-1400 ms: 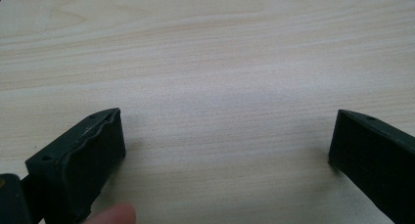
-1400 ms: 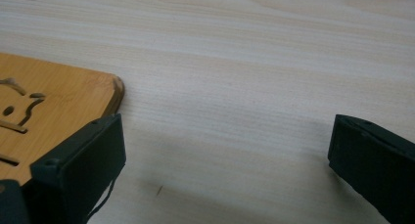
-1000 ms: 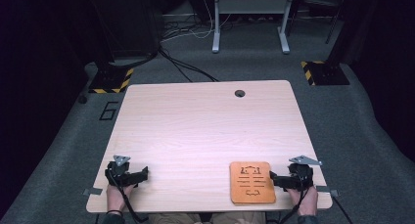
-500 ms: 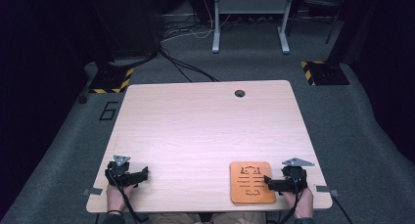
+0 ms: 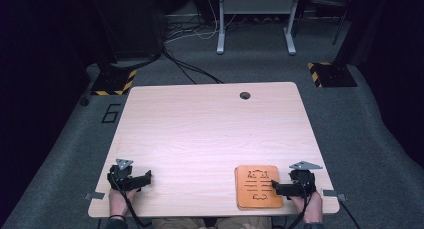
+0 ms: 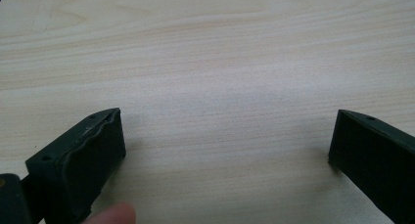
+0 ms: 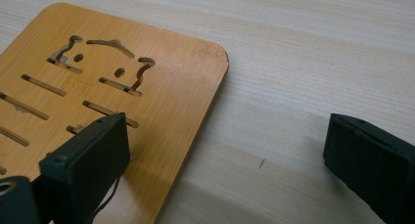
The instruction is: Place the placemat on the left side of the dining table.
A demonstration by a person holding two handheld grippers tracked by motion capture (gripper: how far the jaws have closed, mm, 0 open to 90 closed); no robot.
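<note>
Two hand-held grippers are at the near edge of a light wooden table [image 5: 210,134], one at each corner. At the left, the left gripper [image 5: 146,177] rests low over bare wood near the front left corner, held by a hand [image 5: 120,196] that enters from the bottom of the high view, with a cable trailing back off the edge. Its grey three-cornered plate sits on top. In the left gripper view its jaws stand spread wide, with only plain wood grain between them, and a fingertip [image 6: 111,215] shows at the lower edge beside the left-hand jaw. Nothing is held. Further right, an orange-brown bamboo board [image 5: 258,186] lies flat on the table close to the front edge, its face cut through with slots and a small animal-like outline. At the far right, the right gripper [image 5: 274,185] is held by the other hand [image 5: 311,209] near the front right corner and points toward the board. In the right gripper view [image 7: 225,150] its jaws are spread apart: one jaw stands over the board's [image 7: 122,101] near corner area, the other over bare table beyond the board's rounded edge, so the board's side edge lies between them. Whether the jaw over the board touches its surface cannot be told. No grasp is made.
</note>
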